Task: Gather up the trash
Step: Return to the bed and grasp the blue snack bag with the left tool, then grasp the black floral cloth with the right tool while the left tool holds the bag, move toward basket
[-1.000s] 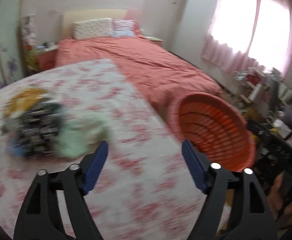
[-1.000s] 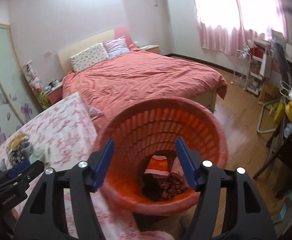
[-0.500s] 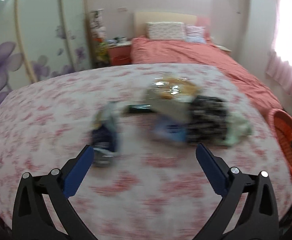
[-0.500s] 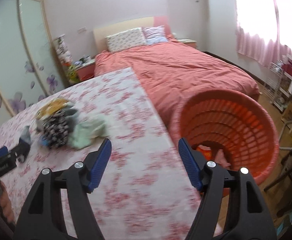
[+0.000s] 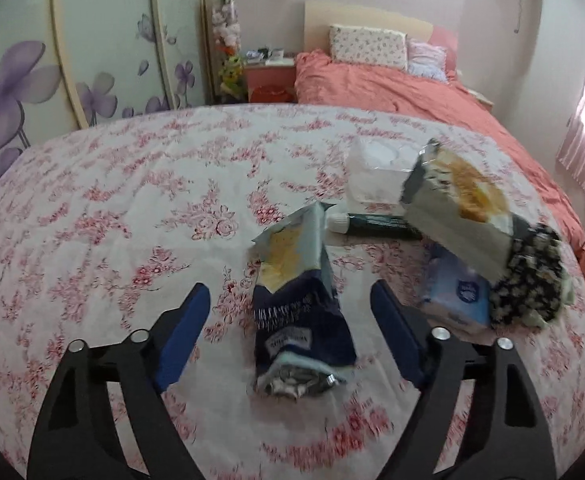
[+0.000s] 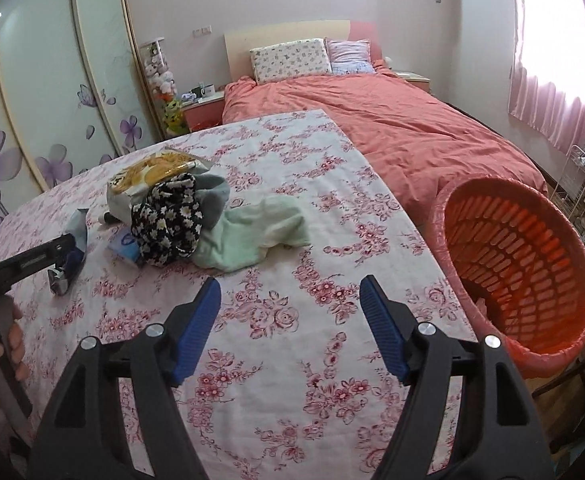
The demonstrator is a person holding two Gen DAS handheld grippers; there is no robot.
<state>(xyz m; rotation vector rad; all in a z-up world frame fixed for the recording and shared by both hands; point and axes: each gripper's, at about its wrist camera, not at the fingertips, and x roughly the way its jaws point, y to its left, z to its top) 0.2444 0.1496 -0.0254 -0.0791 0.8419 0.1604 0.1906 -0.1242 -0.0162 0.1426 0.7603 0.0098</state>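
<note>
A torn dark-blue snack bag (image 5: 298,300) lies on the floral tablecloth (image 5: 112,216), between the open jaws of my left gripper (image 5: 290,330); it also shows small in the right wrist view (image 6: 68,258). Behind it lie a dark tube (image 5: 376,224), a yellow-printed snack bag (image 5: 458,216), a clear plastic box (image 5: 374,174) and a blue tissue pack (image 5: 454,294). My right gripper (image 6: 290,328) is open and empty over bare cloth. The orange slatted trash basket (image 6: 516,272) stands off the table's right edge.
A black floral cloth (image 6: 168,220) and a pale green cloth (image 6: 252,236) lie in the pile. A bed with a salmon cover (image 6: 392,128) is behind the table. A wardrobe with purple flowers (image 5: 32,80) stands at left.
My left gripper swung left from the basket side to the pile and closed in on the dark-blue bag. My right gripper turned from over the basket to over the table.
</note>
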